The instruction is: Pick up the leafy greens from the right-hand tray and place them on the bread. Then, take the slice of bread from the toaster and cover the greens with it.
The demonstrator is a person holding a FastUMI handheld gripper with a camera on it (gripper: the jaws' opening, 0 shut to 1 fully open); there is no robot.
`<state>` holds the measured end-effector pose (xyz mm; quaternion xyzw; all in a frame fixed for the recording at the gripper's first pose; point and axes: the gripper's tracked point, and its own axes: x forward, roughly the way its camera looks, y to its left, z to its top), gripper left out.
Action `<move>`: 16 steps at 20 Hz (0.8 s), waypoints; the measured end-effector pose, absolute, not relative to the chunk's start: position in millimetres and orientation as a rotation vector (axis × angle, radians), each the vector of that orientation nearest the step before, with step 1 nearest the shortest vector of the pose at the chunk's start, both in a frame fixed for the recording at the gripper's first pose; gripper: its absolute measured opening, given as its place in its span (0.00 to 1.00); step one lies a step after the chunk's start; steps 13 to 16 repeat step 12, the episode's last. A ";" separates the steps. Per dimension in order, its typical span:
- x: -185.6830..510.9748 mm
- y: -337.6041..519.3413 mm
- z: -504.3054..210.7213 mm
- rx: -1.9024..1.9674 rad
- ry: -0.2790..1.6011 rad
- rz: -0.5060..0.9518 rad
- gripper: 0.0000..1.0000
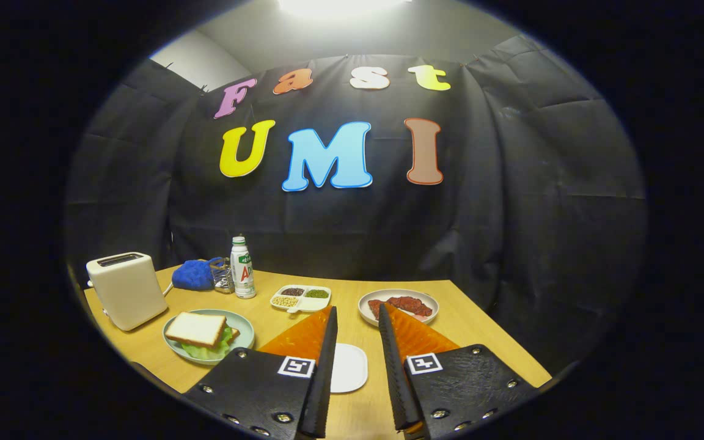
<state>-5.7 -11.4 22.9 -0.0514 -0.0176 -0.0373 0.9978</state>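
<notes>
The gripper [357,318] hung above the counter [486,342] with its fingers [327,342] parted and nothing between them, only a small white tray [349,366] lying bare below the gap. To the left of the fingers sat a plate [243,327] with the sandwich: a bread slice [196,329] lay on top, and greens [211,349] poked out from under its near edge, so the cover seemed already set and the task looked about finished. Beyond the plate stood the toaster [126,290], its slot showing no bread. The raised, empty fingers likely meant a pull-back after release. Just ahead of the right finger rested a plate of red pieces [398,305]; between the two plates, farther on, a divided dish [300,297], a bottle [242,267] and a blue cloth [193,275], all well apart from the fingers.
</notes>
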 end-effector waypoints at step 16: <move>-28.7 -182.2 16.7 -0.114 -0.115 -0.138 0.40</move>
